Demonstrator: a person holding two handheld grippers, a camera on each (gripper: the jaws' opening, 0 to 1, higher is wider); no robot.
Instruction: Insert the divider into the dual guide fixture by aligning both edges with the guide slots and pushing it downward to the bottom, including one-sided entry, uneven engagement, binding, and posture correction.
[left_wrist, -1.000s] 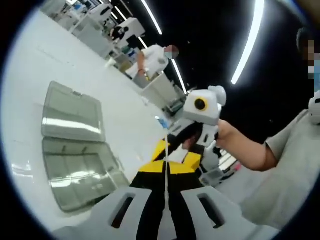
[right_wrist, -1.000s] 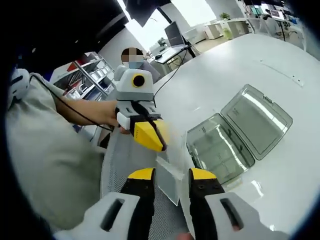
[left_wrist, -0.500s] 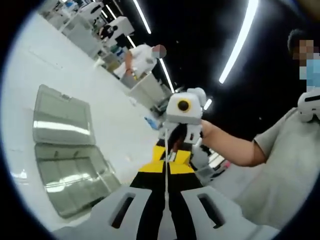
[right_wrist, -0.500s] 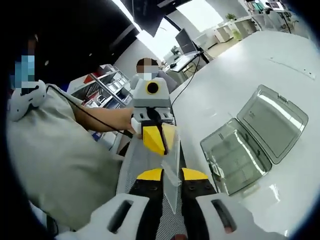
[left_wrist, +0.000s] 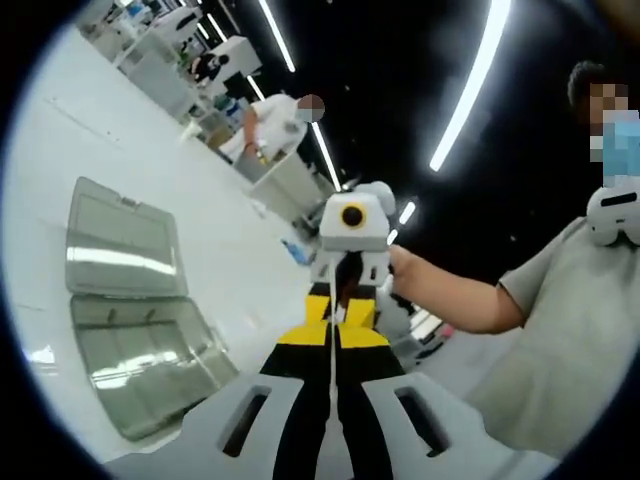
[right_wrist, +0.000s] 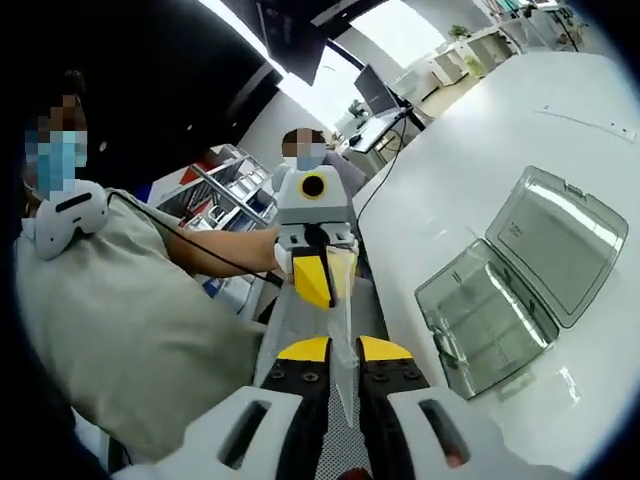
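Grippers now face each other more squarely than a second ago: the left gripper (left_wrist: 333, 338) and right gripper (right_wrist: 333, 350) both have jaws nearly closed on the clear divider (right_wrist: 343, 300), held up between them, well apart from the open clear case (right_wrist: 520, 285) on the white table (right_wrist: 470, 150). Insertion has not begun.

Open clear case (left_wrist: 130, 310) on white table (left_wrist: 60, 120).
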